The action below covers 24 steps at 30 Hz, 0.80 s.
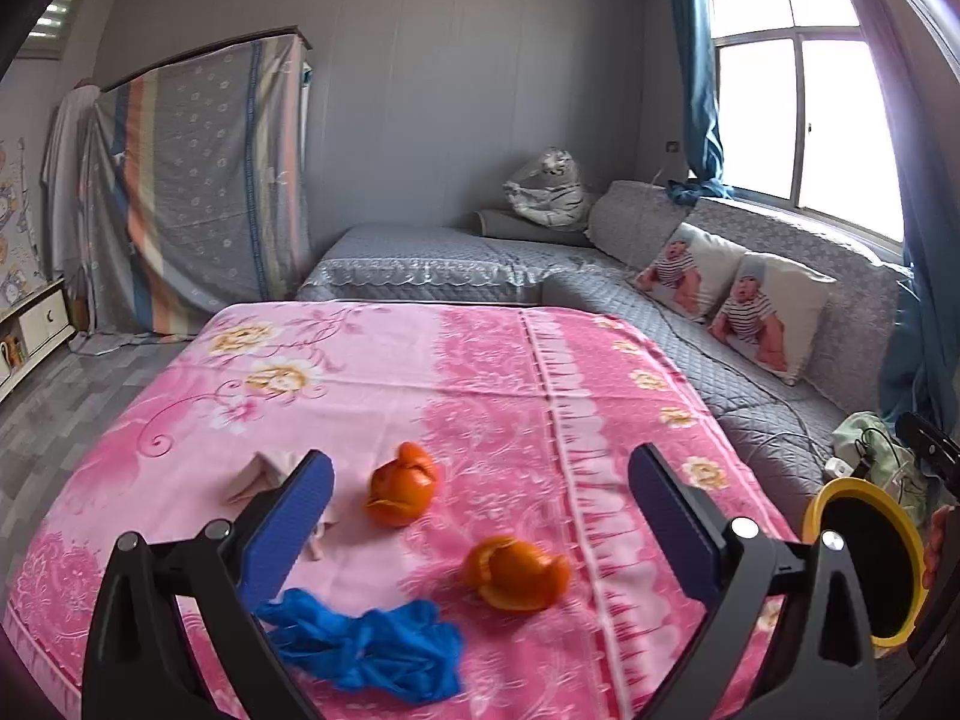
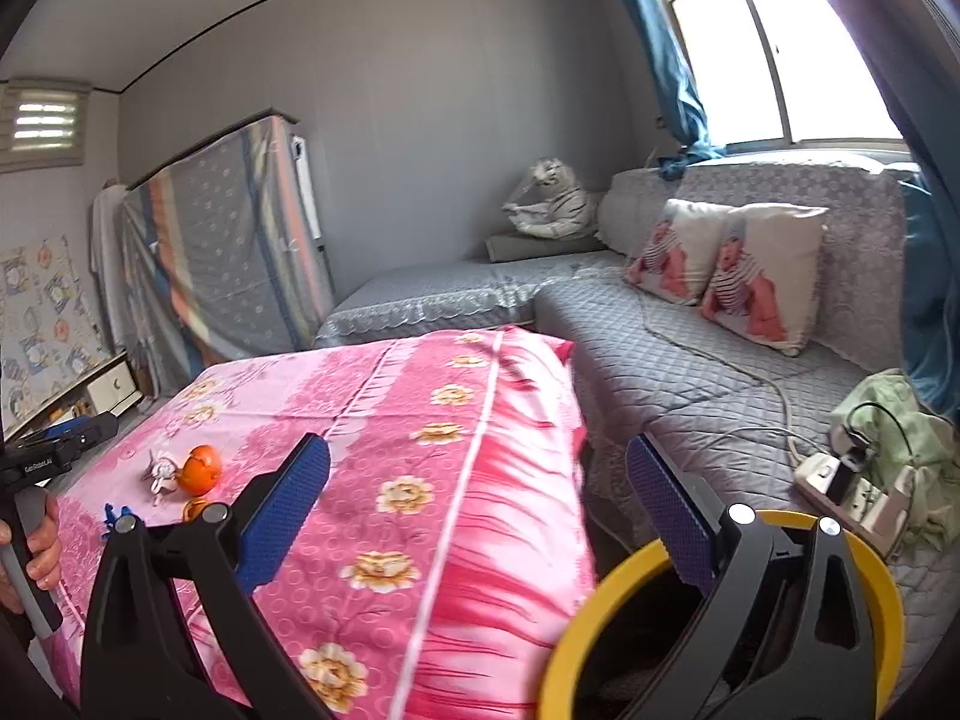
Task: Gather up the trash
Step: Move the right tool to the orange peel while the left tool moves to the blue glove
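Observation:
On the pink flowered tablecloth (image 1: 540,372) lie two orange peels (image 1: 402,486) (image 1: 516,573), a crumpled blue glove (image 1: 372,642) and a pale crumpled tissue (image 1: 264,474). My left gripper (image 1: 483,468) hovers open above them with nothing between its blue pads. A yellow-rimmed bin (image 1: 864,558) stands off the table's right side. My right gripper (image 2: 478,450) is open and empty over the table's right edge, with the yellow bin rim (image 2: 576,618) just below it. The right wrist view also shows an orange peel (image 2: 201,468), the tissue (image 2: 161,471) and the left gripper (image 2: 90,427) held by a hand (image 2: 42,540).
A grey quilted sofa (image 2: 690,360) with two printed cushions (image 2: 762,276) runs behind and right of the table. A power strip (image 2: 840,486) with cables and a green cloth (image 2: 900,420) lie on it near the bin. Grey floor (image 1: 60,408) lies left of the table.

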Tool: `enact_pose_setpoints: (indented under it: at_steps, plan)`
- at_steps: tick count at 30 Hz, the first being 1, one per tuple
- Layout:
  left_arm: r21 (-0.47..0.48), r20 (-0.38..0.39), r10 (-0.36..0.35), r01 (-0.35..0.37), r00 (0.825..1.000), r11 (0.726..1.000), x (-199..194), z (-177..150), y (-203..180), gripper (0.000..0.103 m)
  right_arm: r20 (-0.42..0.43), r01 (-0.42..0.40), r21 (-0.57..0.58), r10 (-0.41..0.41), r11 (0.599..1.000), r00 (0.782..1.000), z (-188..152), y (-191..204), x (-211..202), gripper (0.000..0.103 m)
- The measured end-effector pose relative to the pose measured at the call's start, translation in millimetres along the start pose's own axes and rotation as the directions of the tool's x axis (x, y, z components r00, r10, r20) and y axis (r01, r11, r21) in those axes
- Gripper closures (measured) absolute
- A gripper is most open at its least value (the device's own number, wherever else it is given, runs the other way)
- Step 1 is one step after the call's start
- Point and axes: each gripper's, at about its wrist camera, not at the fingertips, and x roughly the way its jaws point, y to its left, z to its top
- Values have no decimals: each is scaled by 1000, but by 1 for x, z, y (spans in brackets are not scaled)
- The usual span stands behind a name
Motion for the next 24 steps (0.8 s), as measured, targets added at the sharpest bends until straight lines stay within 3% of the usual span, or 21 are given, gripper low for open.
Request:
enact_pose_setpoints:
  at_steps: [6, 12, 17, 24]
  plan:
    - [-30, -56, 24, -26, 998, 999, -9, -29, 53, 8, -143, -176, -79, 163, 981, 976, -5, 76, 54, 8]
    - [-63, -96, -9, 3, 995, 998, -7, -55, 74, 8, -255, -333, -145, 290, 932, 923, -3, 149, 104, 8]
    - [-90, -135, -42, 30, 990, 995, 3, -70, 77, 8, -312, -405, -198, 334, 893, 889, -4, 201, 137, 8]
    - [-123, -174, -72, 51, 982, 991, 18, -76, 79, 8, -438, -486, -226, 357, 845, 825, -17, 256, 184, 9]
